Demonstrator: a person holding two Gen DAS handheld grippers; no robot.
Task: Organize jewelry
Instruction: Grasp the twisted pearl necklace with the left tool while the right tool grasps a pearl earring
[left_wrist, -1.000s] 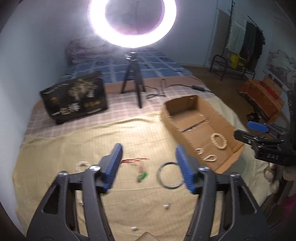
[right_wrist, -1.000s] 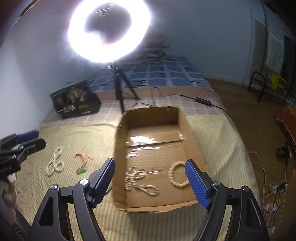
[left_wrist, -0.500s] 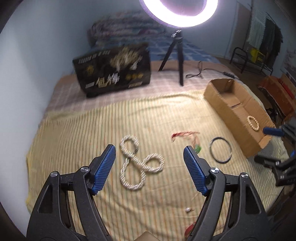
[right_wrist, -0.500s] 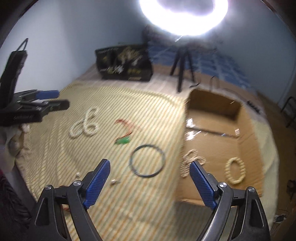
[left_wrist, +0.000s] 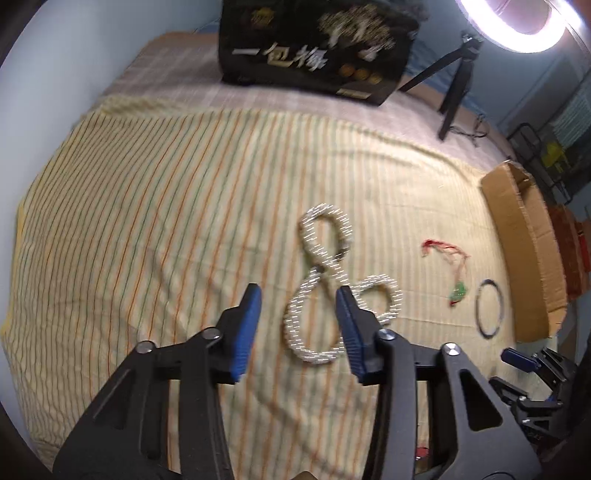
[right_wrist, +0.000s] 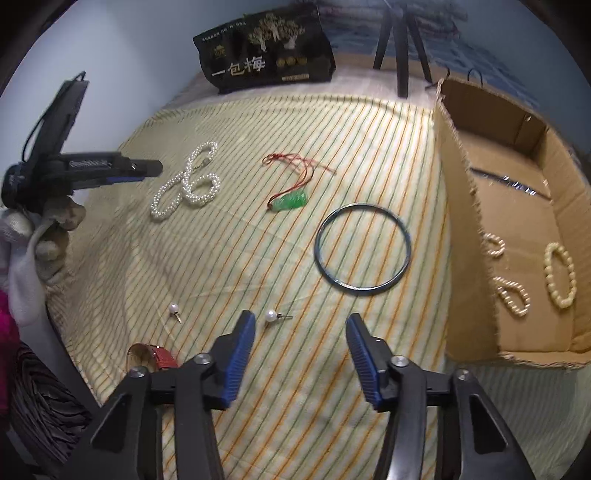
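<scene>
Cardboard box at the bed's right edge holds three beaded bracelets. Left on the striped bedspread: pearl necklace, jade pendant, bangle, earrings. My left gripper, fingers wide, hovers over the necklace; my right gripper, also wide, holds nothing.

Striped yellow cloth covers the bed, checked sheet showing past its far edge. Black gift bag with gold tree print and white Chinese characters stands at far centre on the sheet. Ring light glowing far right on a black tripod; a cable lies at its foot. Black metal rack on the floor, far right. Dark pleated fabric bunched at near left.
</scene>
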